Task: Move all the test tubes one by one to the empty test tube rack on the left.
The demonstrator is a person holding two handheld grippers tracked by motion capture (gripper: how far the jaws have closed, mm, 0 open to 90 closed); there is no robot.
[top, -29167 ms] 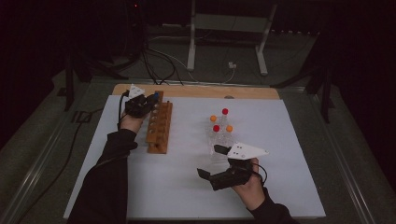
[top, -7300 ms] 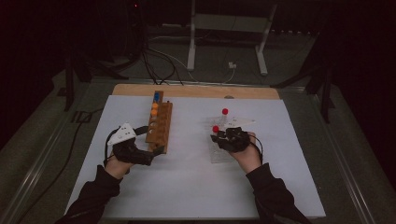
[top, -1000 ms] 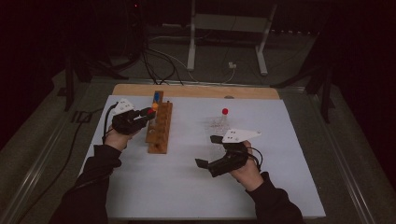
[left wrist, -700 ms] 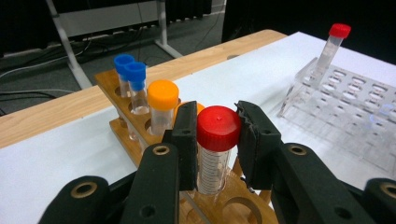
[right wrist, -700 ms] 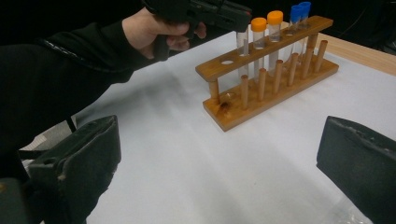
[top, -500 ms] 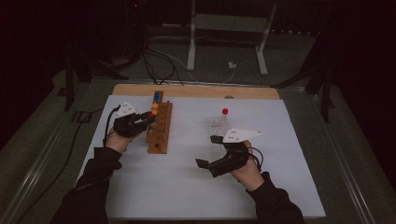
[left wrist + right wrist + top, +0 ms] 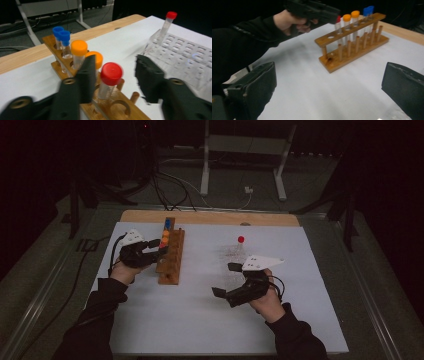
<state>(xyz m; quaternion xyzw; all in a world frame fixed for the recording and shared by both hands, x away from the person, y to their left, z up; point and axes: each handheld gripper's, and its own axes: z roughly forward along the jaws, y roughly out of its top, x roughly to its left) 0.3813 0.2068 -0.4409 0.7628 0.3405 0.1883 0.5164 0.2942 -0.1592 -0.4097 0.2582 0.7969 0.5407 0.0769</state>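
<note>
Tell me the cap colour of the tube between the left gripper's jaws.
Red. The tube stands in the wooden rack; clearest in the left gripper view.

Left gripper (image 7: 112, 75) jaws just opening, level, right gripper (image 7: 226, 281) jaws wide apart, empty

Red-capped tube (image 7: 110, 80) seated upright in the wooden rack (image 7: 171, 258).
Clear tube with a red screw cap, standing in a hole at lower centre of the left gripper view, next to two orange-capped tubes (image 7: 79, 53) and two blue-capped tubes (image 7: 61, 40) farther along the row.
</note>
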